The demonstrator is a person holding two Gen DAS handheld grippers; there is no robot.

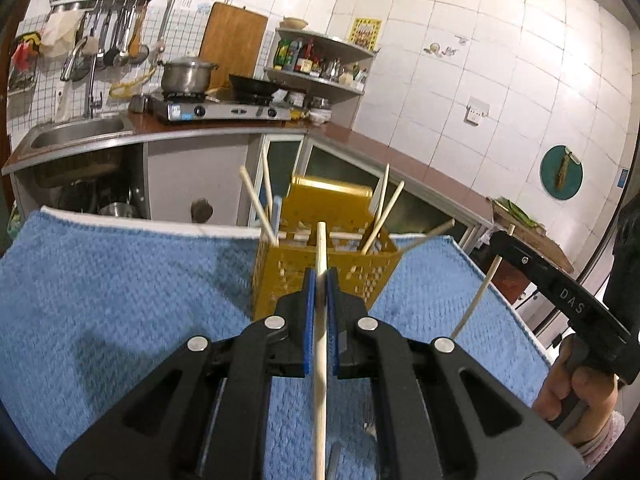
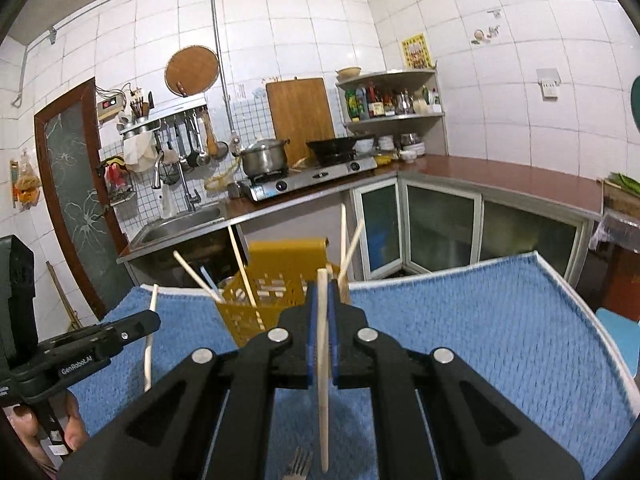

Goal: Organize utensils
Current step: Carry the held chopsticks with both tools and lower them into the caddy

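A yellow perforated utensil basket (image 1: 324, 268) stands on a blue towel (image 1: 120, 300) and holds several pale chopsticks leaning outward. My left gripper (image 1: 320, 280) is shut on a chopstick (image 1: 320, 360), just in front of the basket. My right gripper (image 2: 321, 292) is shut on another chopstick (image 2: 323, 380), close to the basket (image 2: 264, 300). The right gripper's chopstick also shows in the left wrist view (image 1: 476, 300), and the left's in the right wrist view (image 2: 149, 344). A fork (image 2: 298, 466) lies on the towel below the right gripper.
Beyond the towel (image 2: 480, 328) is a kitchen counter (image 2: 500, 176) with a sink (image 1: 76, 132), a gas stove (image 1: 224, 110) with a pot and a wok, and a corner shelf of bottles (image 1: 320, 64). Cabinets stand below the counter.
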